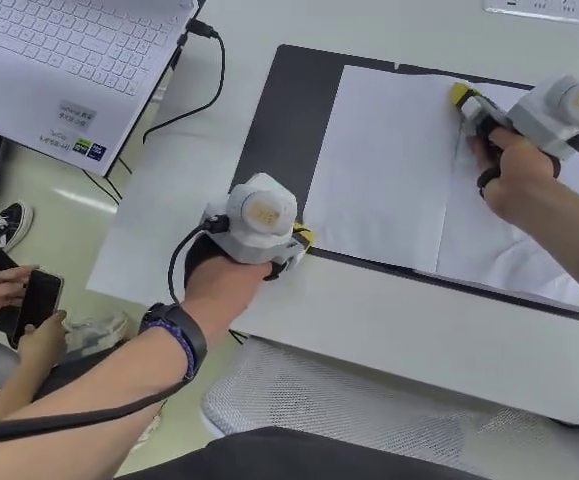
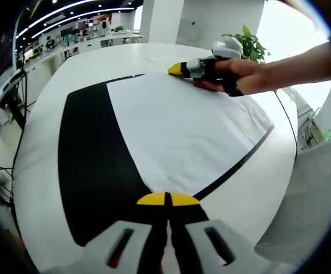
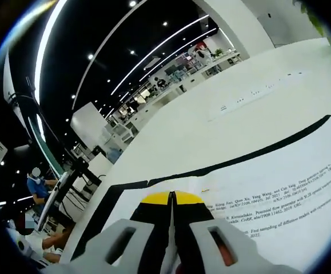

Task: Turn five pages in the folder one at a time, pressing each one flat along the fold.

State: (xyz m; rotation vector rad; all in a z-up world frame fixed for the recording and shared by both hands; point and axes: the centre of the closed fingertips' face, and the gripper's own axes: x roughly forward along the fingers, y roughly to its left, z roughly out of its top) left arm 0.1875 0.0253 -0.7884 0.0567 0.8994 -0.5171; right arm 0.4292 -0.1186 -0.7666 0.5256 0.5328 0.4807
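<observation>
**The right claw sits at the far end of the fold**

The folder lies open on the white table. Its fold is one long line. It runs from the folder's far edge to its near edge, the side close to the person.

The right gripper is at the far end of the fold, tip down on the paper. Its jaws are squeezed together with nothing between them. In the right gripper view its yellow tips meet, and a printed page lies just past them.

The left gripper is well away from the fold. It rests at the folder's near edge, beside the blank left page. Its jaws are pressed together too, and they hold nothing.

This looks like the pressing step. All of the fold lies toward the person from the right gripper, so the press should slide that way, along the line. The right gripper is the near one for this. The left one seems to keep the folder steady.
</observation>
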